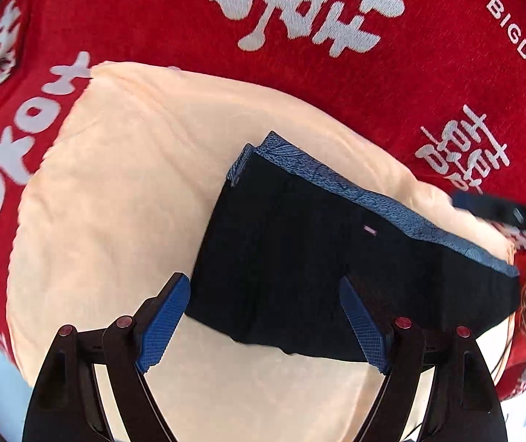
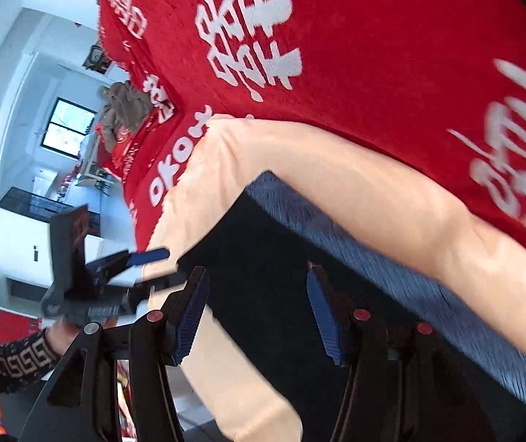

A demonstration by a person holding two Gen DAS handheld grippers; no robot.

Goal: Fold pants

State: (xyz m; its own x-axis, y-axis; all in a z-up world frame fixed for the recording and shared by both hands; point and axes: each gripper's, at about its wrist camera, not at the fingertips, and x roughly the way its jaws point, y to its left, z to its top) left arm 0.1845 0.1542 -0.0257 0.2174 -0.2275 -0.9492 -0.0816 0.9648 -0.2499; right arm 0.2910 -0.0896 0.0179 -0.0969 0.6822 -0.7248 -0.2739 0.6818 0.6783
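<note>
The pants (image 1: 318,258) are black with a blue-grey lining strip along the far edge. They lie folded in a compact rectangle on a peach blanket (image 1: 123,191). My left gripper (image 1: 264,322) hovers over their near edge, open, with nothing between its blue pads (image 1: 163,324). In the right wrist view the pants (image 2: 274,258) lie under my right gripper (image 2: 257,318), which is open and holds nothing. My left gripper (image 2: 156,269) shows there at the pants' left end, held by a hand in a patterned sleeve (image 2: 9,364). The right gripper (image 1: 520,217) is a dark blur at the left wrist view's right edge.
The peach blanket lies on a red bedspread (image 1: 336,84) with large white characters. Past the bed's left edge in the right wrist view are a white room, a dark window (image 2: 66,125) and a brown heap of cloth (image 2: 123,110) at the bed's far end.
</note>
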